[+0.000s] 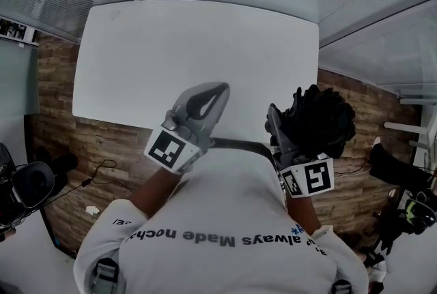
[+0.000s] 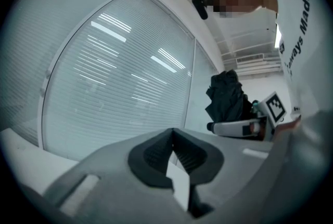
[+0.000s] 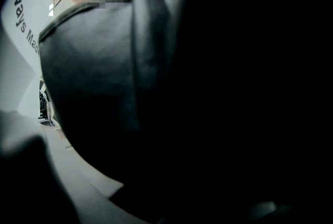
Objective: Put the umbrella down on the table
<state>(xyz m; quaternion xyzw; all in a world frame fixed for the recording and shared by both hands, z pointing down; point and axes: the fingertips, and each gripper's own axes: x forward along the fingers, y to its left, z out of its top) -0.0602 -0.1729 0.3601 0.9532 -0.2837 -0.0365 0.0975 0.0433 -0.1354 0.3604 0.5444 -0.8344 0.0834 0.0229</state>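
Right claw [image 1: 281,121]: pinching the bunched black umbrella [image 1: 322,119], whose cloth fills this claw's own view.
Umbrella: bulging from the right claw's outer side, held up off the desk.
Left claw [image 1: 220,88]: tips pressed together, empty, level beside the right claw.
Desk [image 1: 191,40]: white top spreading ahead of both claws.
Floor [image 1: 82,142]: wood planks below both claws.

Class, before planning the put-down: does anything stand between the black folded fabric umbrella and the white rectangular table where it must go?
Nothing visible does. The black folded fabric umbrella, in the right claw, is by the near right corner of the white rectangular table, whose top shows bare.
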